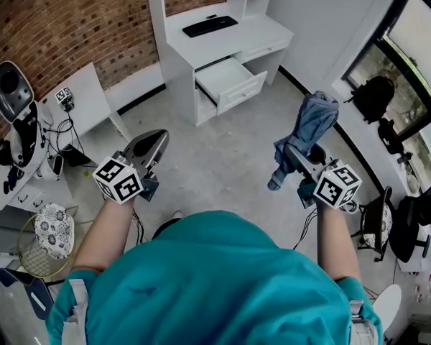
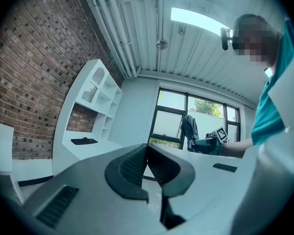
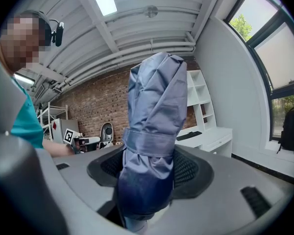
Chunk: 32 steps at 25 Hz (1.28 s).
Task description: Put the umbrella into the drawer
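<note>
Clamping the folded blue umbrella [image 3: 154,111] just below its wrap strap, the right tongs [image 3: 149,168] hold it in the air at about 3 o'clock in the head view, well apart from the drawer [image 1: 230,81]. That drawer stands pulled open at 12 o'clock, under the white tabletop [image 1: 262,31] bearing a black keyboard [image 1: 210,25]. At 9 o'clock, the left tongs [image 2: 148,163] are pressed together with nothing between them.
</note>
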Each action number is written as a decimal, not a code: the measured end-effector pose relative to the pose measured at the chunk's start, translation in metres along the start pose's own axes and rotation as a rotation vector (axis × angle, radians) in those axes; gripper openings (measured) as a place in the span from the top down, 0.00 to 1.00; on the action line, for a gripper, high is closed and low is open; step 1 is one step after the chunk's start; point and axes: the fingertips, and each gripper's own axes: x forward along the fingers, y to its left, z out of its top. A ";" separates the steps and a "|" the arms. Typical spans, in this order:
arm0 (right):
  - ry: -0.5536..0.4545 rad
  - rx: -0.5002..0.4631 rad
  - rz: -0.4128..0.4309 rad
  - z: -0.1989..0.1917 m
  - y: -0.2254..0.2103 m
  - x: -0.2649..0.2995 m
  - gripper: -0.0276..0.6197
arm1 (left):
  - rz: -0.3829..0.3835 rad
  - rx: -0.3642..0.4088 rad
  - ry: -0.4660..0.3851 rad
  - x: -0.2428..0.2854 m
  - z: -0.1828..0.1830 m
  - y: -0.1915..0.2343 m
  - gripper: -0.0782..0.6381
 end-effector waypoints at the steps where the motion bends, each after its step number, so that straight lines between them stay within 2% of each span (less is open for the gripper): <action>1: 0.000 -0.001 0.001 0.002 -0.003 0.006 0.54 | -0.002 -0.002 0.001 0.003 0.000 0.004 0.87; 8: 0.022 0.005 -0.015 0.005 -0.022 0.066 0.54 | -0.035 -0.028 0.008 0.034 0.000 0.062 0.87; 13: 0.003 0.019 -0.051 0.015 -0.042 0.131 0.54 | -0.094 -0.038 0.014 0.070 0.010 0.130 0.87; 19: -0.022 0.047 -0.127 0.045 -0.069 0.218 0.54 | -0.191 -0.054 0.042 0.121 0.039 0.222 0.87; 23: -0.036 0.060 -0.163 0.062 -0.090 0.274 0.54 | -0.229 -0.055 0.056 0.154 0.054 0.279 0.87; 29: -0.023 0.074 -0.185 0.077 -0.122 0.332 0.54 | -0.264 -0.074 0.075 0.197 0.062 0.331 0.87; 32: -0.007 0.076 -0.185 0.082 -0.140 0.352 0.54 | -0.256 -0.089 0.084 0.217 0.062 0.349 0.87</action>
